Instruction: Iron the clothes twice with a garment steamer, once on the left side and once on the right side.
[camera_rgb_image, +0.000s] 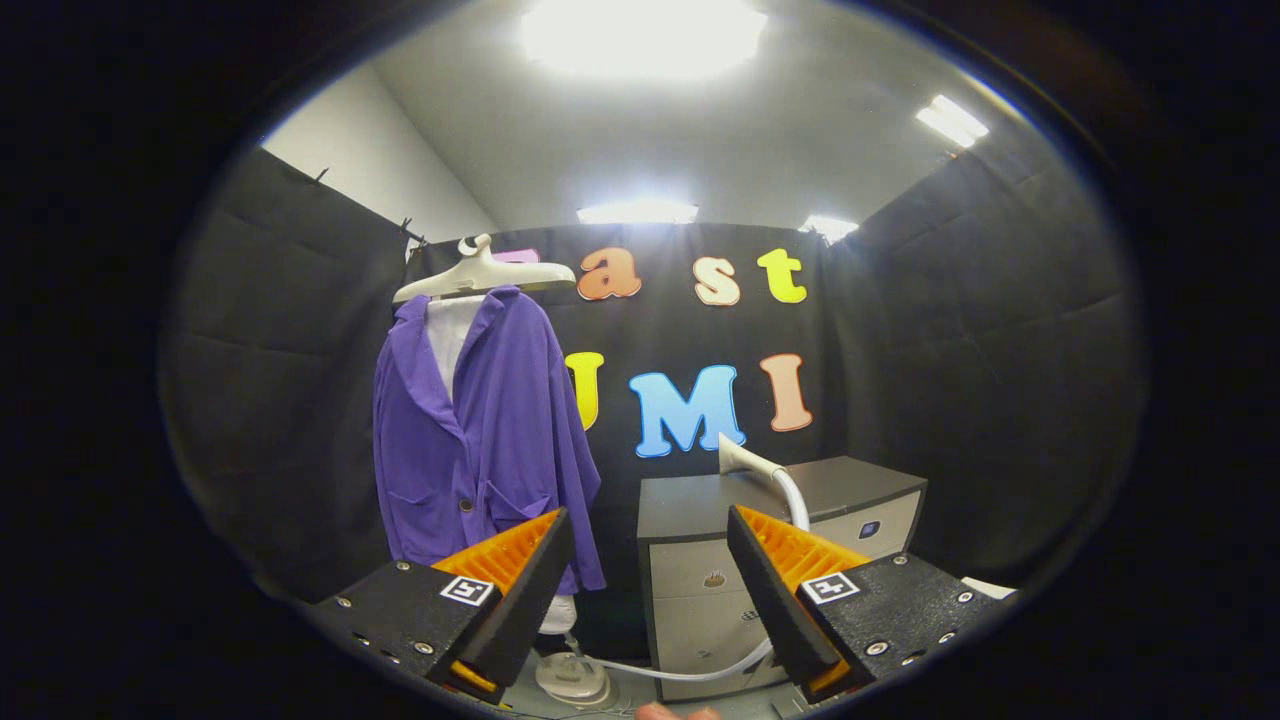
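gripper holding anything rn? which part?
Nothing held. The gripper is open, fingers apart with only air between; the steamer head rests on the cabinet beyond.

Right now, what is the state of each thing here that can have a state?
gripper: jaws open, holding nothing.
purple jacket: hanging on the hanger, front partly open, beyond the left jaw.
hanger: up, bearing the jacket.
steamer head: resting on the grey cabinet, not picked up.
hose: slack, running down to the floor.
grey cabinet: drawers closed.
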